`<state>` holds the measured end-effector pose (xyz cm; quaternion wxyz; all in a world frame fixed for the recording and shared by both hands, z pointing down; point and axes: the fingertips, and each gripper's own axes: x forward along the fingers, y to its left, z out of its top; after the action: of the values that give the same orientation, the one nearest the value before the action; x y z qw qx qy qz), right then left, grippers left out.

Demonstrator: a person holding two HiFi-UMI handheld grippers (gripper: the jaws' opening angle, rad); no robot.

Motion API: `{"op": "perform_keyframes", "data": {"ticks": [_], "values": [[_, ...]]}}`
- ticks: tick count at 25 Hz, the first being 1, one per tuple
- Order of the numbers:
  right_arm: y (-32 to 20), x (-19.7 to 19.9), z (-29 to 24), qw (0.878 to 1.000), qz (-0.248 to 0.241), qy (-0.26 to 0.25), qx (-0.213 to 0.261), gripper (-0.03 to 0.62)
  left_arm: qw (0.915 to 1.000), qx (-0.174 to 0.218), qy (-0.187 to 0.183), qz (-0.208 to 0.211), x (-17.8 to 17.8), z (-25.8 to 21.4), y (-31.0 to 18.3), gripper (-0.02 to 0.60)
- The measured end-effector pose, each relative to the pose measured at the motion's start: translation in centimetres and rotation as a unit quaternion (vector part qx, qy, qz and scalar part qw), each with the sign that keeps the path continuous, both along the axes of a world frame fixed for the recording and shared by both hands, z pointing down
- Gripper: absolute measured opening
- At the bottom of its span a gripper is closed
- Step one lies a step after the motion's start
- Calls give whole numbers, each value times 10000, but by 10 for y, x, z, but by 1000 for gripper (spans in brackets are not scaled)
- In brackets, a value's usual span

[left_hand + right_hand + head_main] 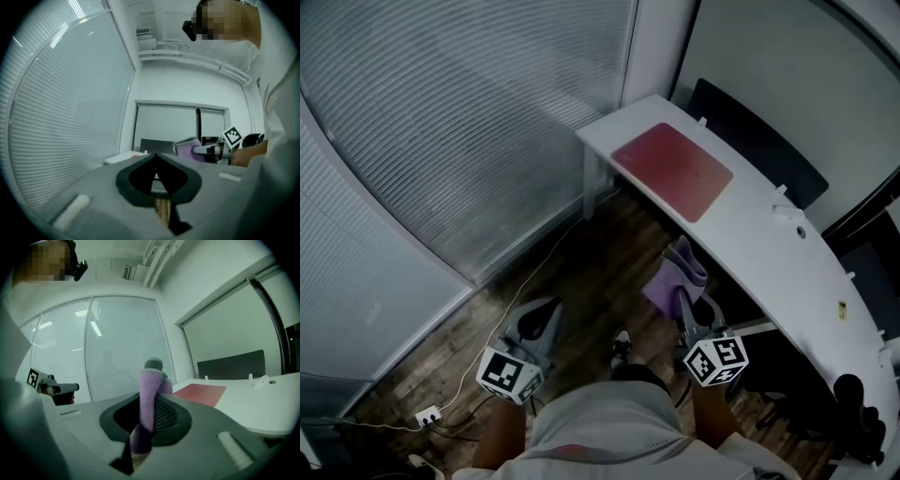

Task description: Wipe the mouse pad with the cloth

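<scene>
The red mouse pad [671, 171] lies flat on the far left part of the white desk [787, 262]; it also shows in the right gripper view as a red mouse pad [199, 393]. My right gripper [686, 302] is held low over the floor in front of the desk, shut on a purple cloth [679, 276] that sticks up from its jaws. In its own view the right gripper [151, 401] pinches the cloth [149, 383] upright. My left gripper [536, 321] hovers to the left, shut and holding nothing; the left gripper [156, 158] looks toward the desk.
A dark chair back [761, 142] stands behind the desk. Ribbed glass walls [441, 141] close the left side. Wooden floor [581, 281] lies below, with a white cable and socket [427, 414]. Small white fittings [785, 212] sit on the desk.
</scene>
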<state>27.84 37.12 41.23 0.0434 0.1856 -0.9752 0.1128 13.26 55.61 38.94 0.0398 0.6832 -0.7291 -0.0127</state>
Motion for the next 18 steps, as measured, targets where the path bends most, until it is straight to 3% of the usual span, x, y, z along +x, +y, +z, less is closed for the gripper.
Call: {"op": "perform_keyframes", "data": {"ticks": [6,18], "values": [[-74,-37,-4,9998,-134,-149,-91,48,9999,-65,-79,-68,-29,-8,-75,2],[-244,-35,7,9980,-52,-318,-540,49,9993,-70,-314,165,-30,-25,-257,2]]}}
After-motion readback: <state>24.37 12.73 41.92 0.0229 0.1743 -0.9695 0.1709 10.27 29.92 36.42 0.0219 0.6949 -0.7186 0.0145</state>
